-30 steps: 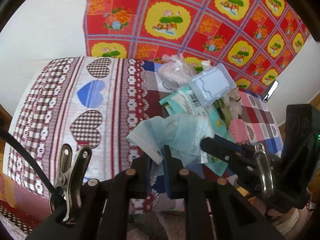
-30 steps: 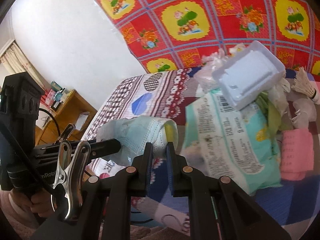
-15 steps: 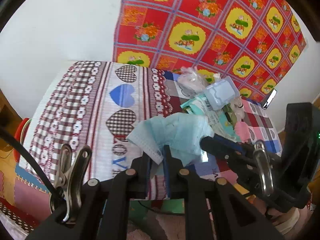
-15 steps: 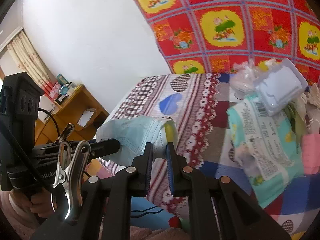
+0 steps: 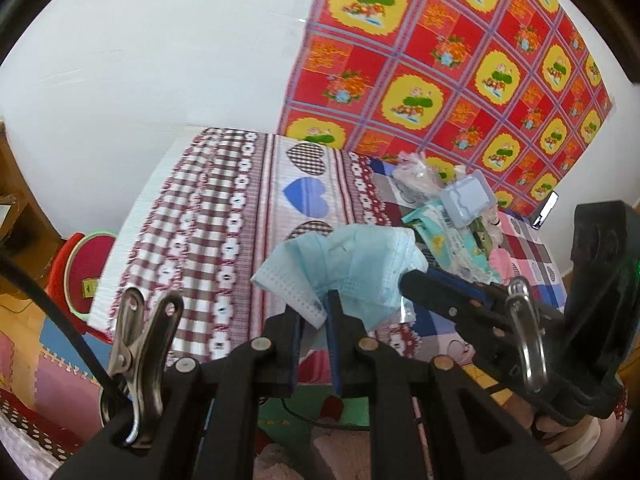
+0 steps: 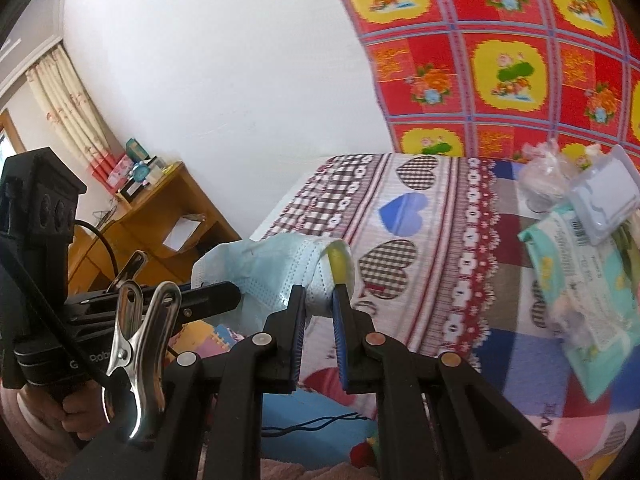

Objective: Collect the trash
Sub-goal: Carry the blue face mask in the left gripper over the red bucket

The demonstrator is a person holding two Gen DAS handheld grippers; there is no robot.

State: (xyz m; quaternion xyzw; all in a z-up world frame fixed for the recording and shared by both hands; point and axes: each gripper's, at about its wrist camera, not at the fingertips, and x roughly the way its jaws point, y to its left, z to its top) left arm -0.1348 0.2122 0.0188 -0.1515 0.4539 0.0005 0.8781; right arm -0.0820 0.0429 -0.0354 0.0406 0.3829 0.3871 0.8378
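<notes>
A crumpled light blue face mask is held in the air off the near edge of the patterned table. My left gripper is shut on its lower edge. My right gripper is shut on the other side of the same mask. Each gripper shows in the other's view: the right one on the right, the left one on the left. More trash lies in a pile on the table's right part: a teal wipes packet, a clear plastic tray and a crumpled clear bag.
A red and yellow patterned cloth hangs on the white wall behind the table. A wooden desk stands at the left. A red and green round bin sits on the foam floor mats left of the table.
Both grippers have lifted the mask up and pulled it back and to the left, away from the trash pile. The pile now looks smaller and farther to the right in both views.
</notes>
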